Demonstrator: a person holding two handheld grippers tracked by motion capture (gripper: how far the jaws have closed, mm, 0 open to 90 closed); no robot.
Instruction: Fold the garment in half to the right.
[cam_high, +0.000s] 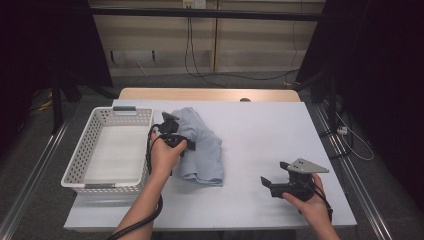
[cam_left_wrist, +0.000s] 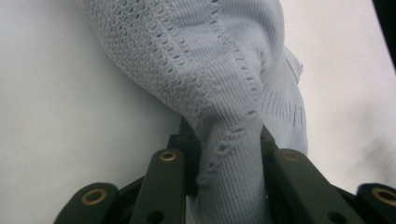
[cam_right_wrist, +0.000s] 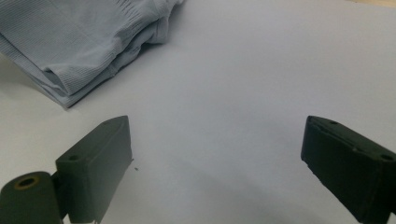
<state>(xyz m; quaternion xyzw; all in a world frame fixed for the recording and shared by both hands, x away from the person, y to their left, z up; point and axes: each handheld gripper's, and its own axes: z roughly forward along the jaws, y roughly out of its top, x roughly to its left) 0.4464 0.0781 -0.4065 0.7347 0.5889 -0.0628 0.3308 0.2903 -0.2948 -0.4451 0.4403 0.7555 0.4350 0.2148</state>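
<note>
High view looks down on a white table (cam_high: 250, 150) with a folded, light blue knitted garment (cam_high: 202, 145) lying on it, and everything else is placed in relation to that garment. Just to its left stands a white perforated basket (cam_high: 85, 150), close beside the cloth. At the garment's left edge sits the left gripper (cam_high: 172, 131), held in the person's left hand (cam_high: 164, 157), whose forearm comes up from the bottom edge. In the left gripper view, the black jaws are pressed in on a bunched fold of the garment (cam_left_wrist: 224, 84), which rises between them while the rest of the cloth spreads out beyond onto the table (cam_left_wrist: 70, 102). Well to the right of the garment and nearer the person, the right gripper (cam_high: 267, 184) rests low over bare tabletop in the right hand (cam_high: 310, 197), with a grey three-cornered plate (cam_high: 306, 165) on top. In the right gripper view its jaws stand wide apart with nothing between them, the right gripper (cam_right_wrist: 217, 154) facing bare table (cam_right_wrist: 243, 93), and the garment's folded corner (cam_right_wrist: 79, 46) lies ahead to the upper left
</note>
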